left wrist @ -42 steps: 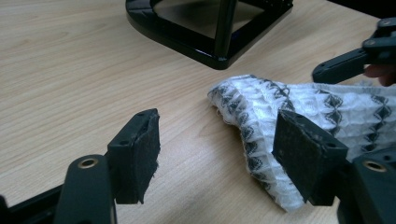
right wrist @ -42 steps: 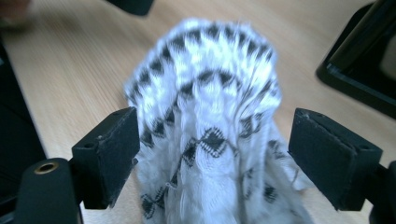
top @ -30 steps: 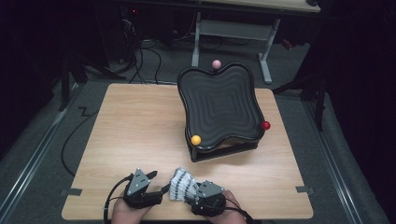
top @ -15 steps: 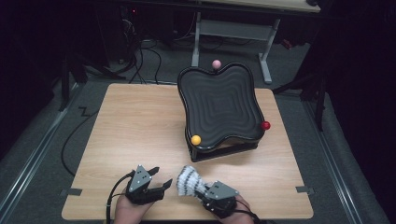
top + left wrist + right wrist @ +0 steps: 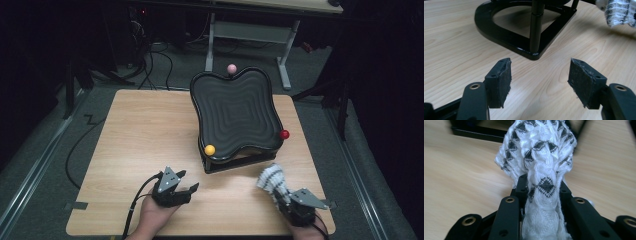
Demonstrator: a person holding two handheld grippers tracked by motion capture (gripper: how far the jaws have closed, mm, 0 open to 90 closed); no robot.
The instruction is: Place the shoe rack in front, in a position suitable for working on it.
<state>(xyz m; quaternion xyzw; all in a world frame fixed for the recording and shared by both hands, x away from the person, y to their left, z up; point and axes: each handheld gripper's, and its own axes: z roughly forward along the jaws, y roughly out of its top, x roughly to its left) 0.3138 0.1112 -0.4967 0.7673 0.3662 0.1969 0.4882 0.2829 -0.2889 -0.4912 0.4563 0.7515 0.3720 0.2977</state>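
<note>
The right gripper (image 5: 289,199) is clamped on a bunched white cloth with a black diamond pattern (image 5: 270,179). In the right gripper view the cloth (image 5: 541,157) is pinched between the two jaws and stands up out of them as a rounded wad, its long axis running along the gripper's own line. The left gripper (image 5: 187,189) holds nothing; in the left gripper view its pads (image 5: 504,82) stand well apart over bare wood.

The governing relation is between the cloth and the black wavy tray (image 5: 235,112), which sits tilted on a black stand (image 5: 524,37) toward the far right of the wooden table (image 5: 125,150). In the high view the cloth lies at the near right edge of the table, just forward of the right gripper, and the tray's near right corner lies ahead of it and slightly to the left. The right hand is therefore the nearer one to that corner; the left gripper rests near the table's front edge, facing the stand's near left corner.

Three balls sit at the tray's rim: an orange ball (image 5: 209,149) at the near left, a red ball (image 5: 284,134) at the right, a pink ball (image 5: 231,68) at the far edge. Whether the cloth touches the table cannot be told from the high view; it appears lifted just clear.

A wiping pass on the tray would most likely require a forward-left advance of the right gripper.
</note>
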